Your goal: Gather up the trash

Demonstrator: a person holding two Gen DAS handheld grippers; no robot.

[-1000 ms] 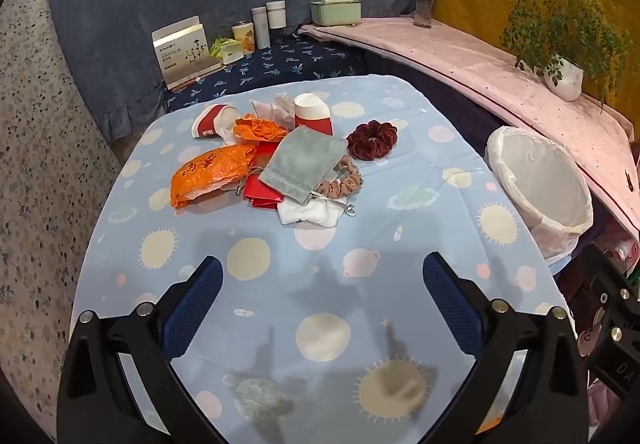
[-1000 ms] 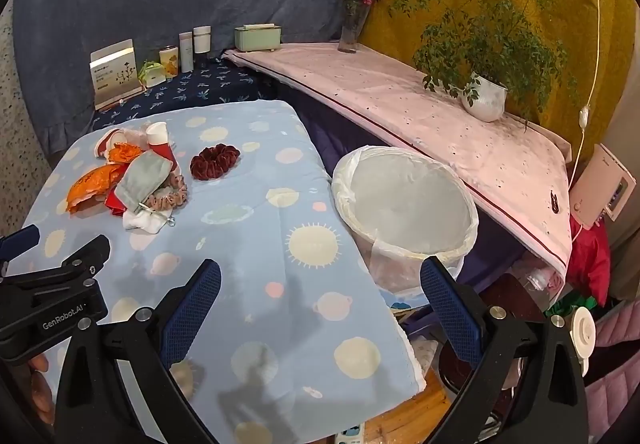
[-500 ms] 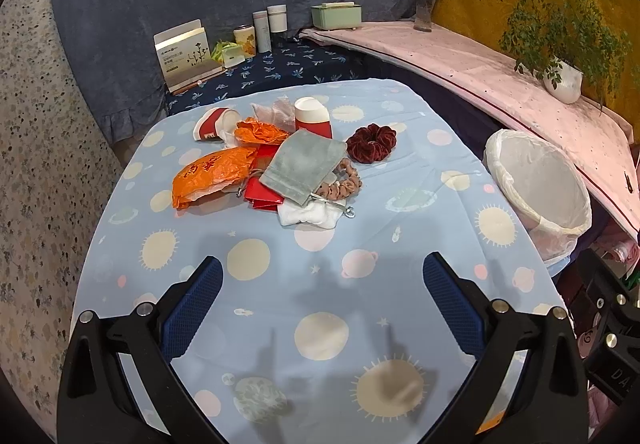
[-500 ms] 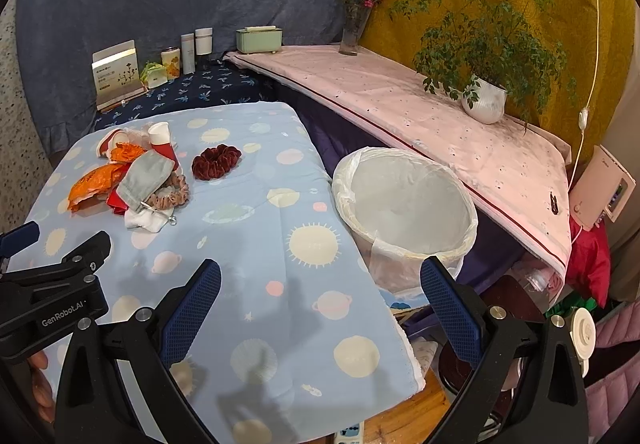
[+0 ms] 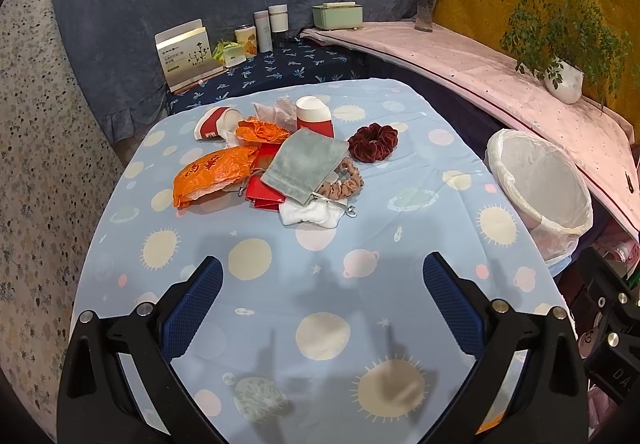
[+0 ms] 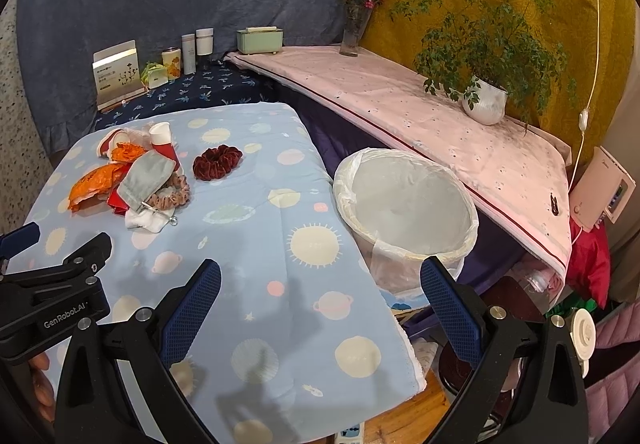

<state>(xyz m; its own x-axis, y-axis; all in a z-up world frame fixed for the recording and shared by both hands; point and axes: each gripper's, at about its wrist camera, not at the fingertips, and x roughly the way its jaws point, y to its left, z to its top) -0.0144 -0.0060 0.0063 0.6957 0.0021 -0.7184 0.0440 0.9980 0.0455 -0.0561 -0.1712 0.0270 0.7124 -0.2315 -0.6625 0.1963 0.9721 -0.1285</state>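
Blue-padded, the left gripper [image 5: 322, 290] and right gripper [image 6: 320, 290] both hung spread apart, empty, above the tablecloth [image 5: 248, 256]. The trash pile [image 5: 256, 163] lay well beyond them, left of the lined bin [image 6: 404, 203]. Only the right view showed the bin's whole rim, a partly cropped hand [image 6: 40, 384] and the floor-level clutter, indistinct.

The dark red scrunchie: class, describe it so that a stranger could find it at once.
Start at the blue planet-print tablecloth and find the heap of litter at its far end. Just right of the heap, nearer the lined bin, lies the dark red scrunchie, a velvety ruffled ring, darker than the pink scrunchie.
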